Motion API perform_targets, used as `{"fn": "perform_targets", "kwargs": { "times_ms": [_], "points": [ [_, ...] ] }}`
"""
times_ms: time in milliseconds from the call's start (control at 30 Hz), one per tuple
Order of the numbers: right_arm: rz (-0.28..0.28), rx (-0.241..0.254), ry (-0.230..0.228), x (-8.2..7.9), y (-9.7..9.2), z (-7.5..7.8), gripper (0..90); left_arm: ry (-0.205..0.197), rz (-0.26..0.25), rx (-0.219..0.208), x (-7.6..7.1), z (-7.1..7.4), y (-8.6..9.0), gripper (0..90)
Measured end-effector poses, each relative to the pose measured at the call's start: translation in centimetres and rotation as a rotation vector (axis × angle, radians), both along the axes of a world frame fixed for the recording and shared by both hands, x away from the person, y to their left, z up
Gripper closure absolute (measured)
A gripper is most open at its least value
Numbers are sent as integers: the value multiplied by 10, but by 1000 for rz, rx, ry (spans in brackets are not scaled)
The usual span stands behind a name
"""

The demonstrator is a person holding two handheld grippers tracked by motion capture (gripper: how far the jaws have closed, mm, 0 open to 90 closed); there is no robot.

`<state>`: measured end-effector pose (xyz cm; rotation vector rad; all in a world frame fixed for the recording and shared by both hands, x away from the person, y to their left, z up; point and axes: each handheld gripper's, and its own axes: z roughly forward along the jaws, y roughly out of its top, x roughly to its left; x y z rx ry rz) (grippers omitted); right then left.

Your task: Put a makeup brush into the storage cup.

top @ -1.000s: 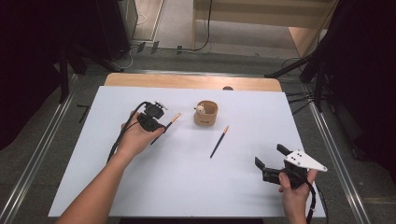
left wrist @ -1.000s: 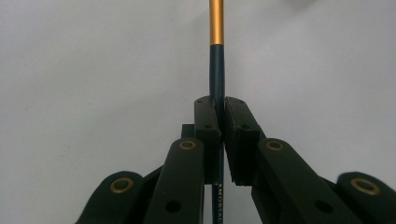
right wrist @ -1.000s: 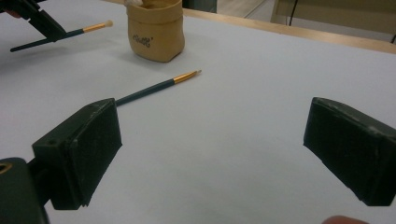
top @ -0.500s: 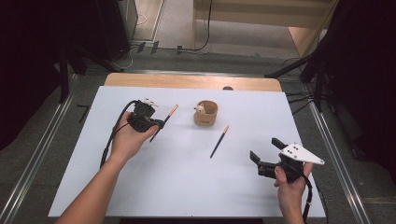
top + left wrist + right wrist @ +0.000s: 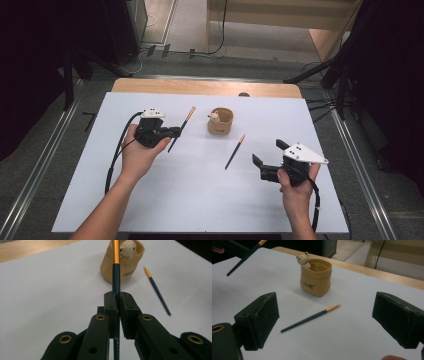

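A tan pot [image 5: 220, 121] [image 5: 122, 263] [image 5: 315, 277] with a small bear figure on its rim stands at the table's middle back. My left gripper [image 5: 172, 132] [image 5: 118, 298] is shut on a dark pencil [image 5: 180, 128] [image 5: 115, 270] with a gold end, held off the table left of the pot. A second pencil [image 5: 234, 151] [image 5: 309, 318] [image 5: 157, 291] lies flat in front and right of the pot. My right gripper [image 5: 266, 157] [image 5: 325, 322] stands open at the right, jaws wide apart, pointing at that lying pencil from a short way off.
The white table top [image 5: 200, 195] has a wooden strip [image 5: 205, 87] along its far edge. Cables trail from both grippers toward the near edge. Dark floor and metal rails surround the table.
My left gripper has carried its pencil slightly right and nearer. My right gripper has moved left and forward toward the lying pencil, still open.
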<state>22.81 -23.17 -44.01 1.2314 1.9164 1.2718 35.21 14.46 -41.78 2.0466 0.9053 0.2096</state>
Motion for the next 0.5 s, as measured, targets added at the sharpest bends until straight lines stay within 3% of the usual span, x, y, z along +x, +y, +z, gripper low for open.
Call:
{"fn": "perform_targets", "kwargs": {
  "times_ms": [267,300,500],
  "points": [
    [30,9,-17,7,26,12,77,-44,-10,-42,-11,-1,-9,851],
    [32,23,-19,10,33,14,77,-52,-11,-71,-14,0,-11,851],
    [49,69,-3,19,48,16,121,-73,-4,-109,-20,-2,-15,851]
  ]
}}
